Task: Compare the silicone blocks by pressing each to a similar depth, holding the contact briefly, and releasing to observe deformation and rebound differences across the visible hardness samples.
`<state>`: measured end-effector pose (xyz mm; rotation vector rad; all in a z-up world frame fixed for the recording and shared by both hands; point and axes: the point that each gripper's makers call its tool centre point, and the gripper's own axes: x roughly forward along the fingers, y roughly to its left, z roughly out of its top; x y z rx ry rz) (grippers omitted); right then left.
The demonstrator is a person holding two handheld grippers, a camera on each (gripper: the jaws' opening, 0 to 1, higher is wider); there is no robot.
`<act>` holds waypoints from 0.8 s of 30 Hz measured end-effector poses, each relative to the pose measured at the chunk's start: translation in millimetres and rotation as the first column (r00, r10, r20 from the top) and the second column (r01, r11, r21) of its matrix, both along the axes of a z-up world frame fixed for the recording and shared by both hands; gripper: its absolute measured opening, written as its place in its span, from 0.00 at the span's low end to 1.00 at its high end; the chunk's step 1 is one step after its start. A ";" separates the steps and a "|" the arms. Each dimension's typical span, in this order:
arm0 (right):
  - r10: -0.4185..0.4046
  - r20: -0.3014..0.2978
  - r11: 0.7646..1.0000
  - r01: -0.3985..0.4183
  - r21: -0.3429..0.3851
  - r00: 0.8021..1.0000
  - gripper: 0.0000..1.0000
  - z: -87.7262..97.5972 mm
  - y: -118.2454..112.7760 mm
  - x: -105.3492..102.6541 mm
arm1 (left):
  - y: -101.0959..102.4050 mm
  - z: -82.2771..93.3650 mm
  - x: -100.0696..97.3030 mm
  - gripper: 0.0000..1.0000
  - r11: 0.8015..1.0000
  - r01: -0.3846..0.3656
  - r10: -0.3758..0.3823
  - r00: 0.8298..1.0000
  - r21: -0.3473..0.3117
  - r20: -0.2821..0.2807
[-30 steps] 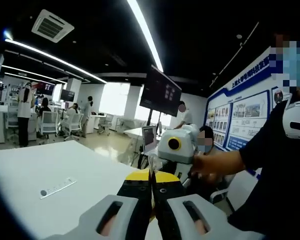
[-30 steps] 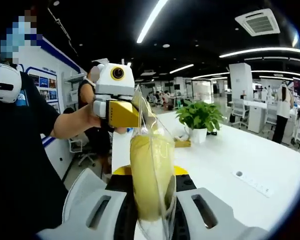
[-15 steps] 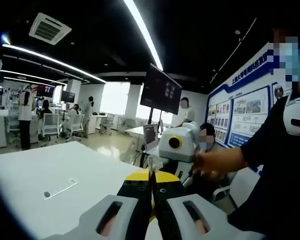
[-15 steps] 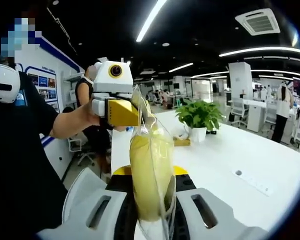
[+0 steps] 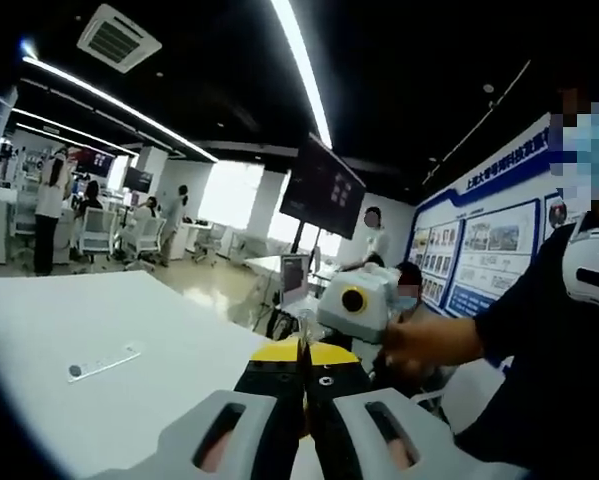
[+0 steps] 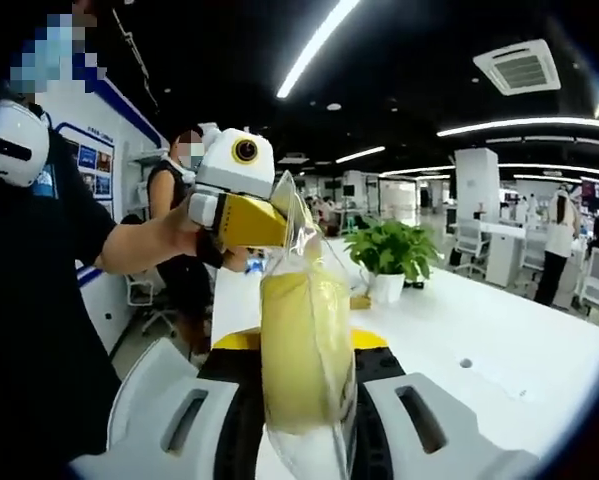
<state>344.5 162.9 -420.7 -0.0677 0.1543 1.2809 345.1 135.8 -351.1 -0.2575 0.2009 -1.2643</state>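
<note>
Soft yellow silicone block in clear plastic bag (image 6: 305,345) held up above white surface (image 6: 499,370). Right tool (image 6: 301,392) squeezes bag's bottom end. Left tool (image 6: 279,222) pinches bag's top edge, jaws closed tight. Green potted plant (image 6: 391,256) sits behind.

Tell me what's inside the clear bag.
The bag holds a pale yellow block that nearly fills it. The right hand-held gripper clamps its lower end, and the left hand-held gripper pinches the top edge, so those parts are covered.
</note>
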 end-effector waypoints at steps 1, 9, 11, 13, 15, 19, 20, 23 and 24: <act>-0.004 0.002 1.000 0.004 -0.003 1.000 0.23 -1.4 -0.6 0.4 | -1.5 -1.9 -0.7 0.00 1.000 0.002 -0.002 1.000 0.007 0.000; -0.014 0.032 0.999 0.015 -0.050 0.999 0.25 -15.6 -6.3 -5.5 | -7.5 -11.9 -6.4 0.00 0.999 0.022 -0.022 1.000 0.041 -0.007; -0.016 0.035 0.999 0.018 -0.037 0.999 0.26 -14.5 -9.0 -4.0 | -8.6 -11.1 -8.3 0.00 0.999 0.029 -0.029 1.000 0.041 -0.008; -0.022 0.023 0.999 0.023 -0.033 0.999 0.26 -13.6 -8.7 -4.5 | -9.1 -10.9 -8.7 0.00 0.999 0.031 -0.031 0.999 0.041 -0.007; -0.028 0.027 0.999 0.028 -0.029 0.999 0.27 -12.5 -10.7 -3.7 | -8.8 -10.3 -8.2 0.00 0.999 0.031 -0.030 0.999 0.032 -0.016; -0.051 0.028 0.999 0.051 -0.006 0.998 0.29 -9.5 -16.3 -2.3 | -6.6 -8.6 -7.0 0.00 1.000 0.026 -0.026 0.999 0.016 -0.024; -0.062 0.023 0.998 0.062 0.003 0.998 0.30 -9.3 -18.6 -1.4 | -5.5 -8.5 -6.0 0.00 1.000 0.021 -0.020 0.999 0.011 -0.030; -0.099 0.011 0.995 0.099 0.011 0.995 0.36 -10.0 -24.2 3.2 | -3.8 -10.2 -4.5 0.00 1.000 0.013 -0.012 0.999 0.013 -0.036; -0.113 0.007 0.993 0.113 0.016 0.994 0.39 -9.9 -26.8 5.2 | -3.6 -11.1 -4.7 0.00 1.000 0.015 -0.014 0.999 0.013 -0.041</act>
